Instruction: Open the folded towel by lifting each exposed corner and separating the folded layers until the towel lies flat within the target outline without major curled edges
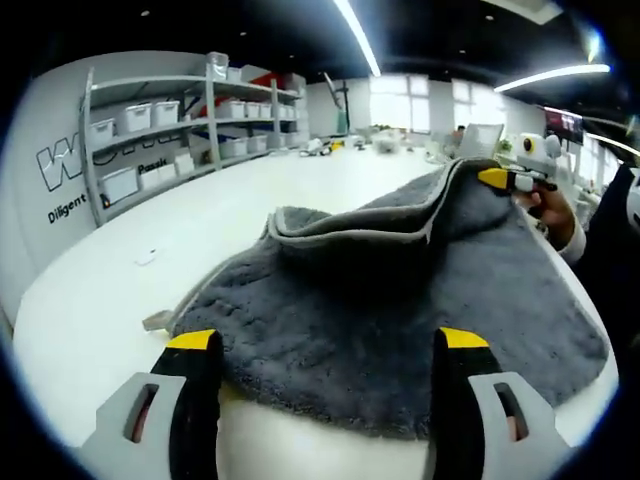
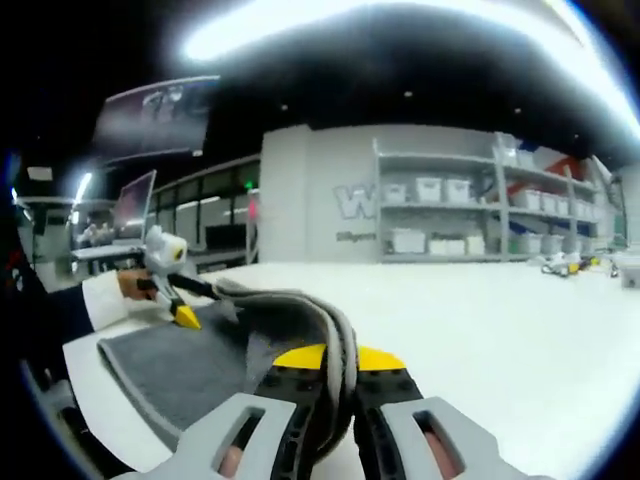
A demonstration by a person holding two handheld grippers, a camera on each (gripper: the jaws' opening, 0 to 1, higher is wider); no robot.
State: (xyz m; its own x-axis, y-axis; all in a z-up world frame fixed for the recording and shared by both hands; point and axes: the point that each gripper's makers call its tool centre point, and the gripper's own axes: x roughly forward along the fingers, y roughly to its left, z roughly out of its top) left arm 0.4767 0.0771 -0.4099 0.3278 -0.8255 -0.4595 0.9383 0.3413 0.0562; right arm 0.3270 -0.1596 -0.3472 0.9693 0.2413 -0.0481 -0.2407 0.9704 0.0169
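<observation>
Towel fabric: grey plush pile, soft and matted, bound by a paler stitched hem; towel (image 1: 400, 300) spread on the white table (image 1: 110, 330), near edge just ahead of the left tips.
Left gripper (image 1: 327, 340): grey plastic arms with black, yellow-capped tips, standing well apart above the table, clamping nothing.
Right gripper (image 2: 337, 357): same grey arms and yellow-capped black tips, closed together on a doubled fold of the towel (image 2: 300, 325), layers bulging up between the tips.
Raised fold: far corner lifted off the table in a curved, tent-like arch, pale hem tracing the ridge, in the left gripper view.
Other gripper in each view: right gripper (image 1: 505, 180) pinching the lifted corner, a hand (image 1: 550, 210) behind it; left gripper (image 2: 185, 315) over the flat part.
Table: smooth, matte, rounded edge.
Shelving (image 1: 180, 120): grey metal racks with white boxy bins, far wall.
</observation>
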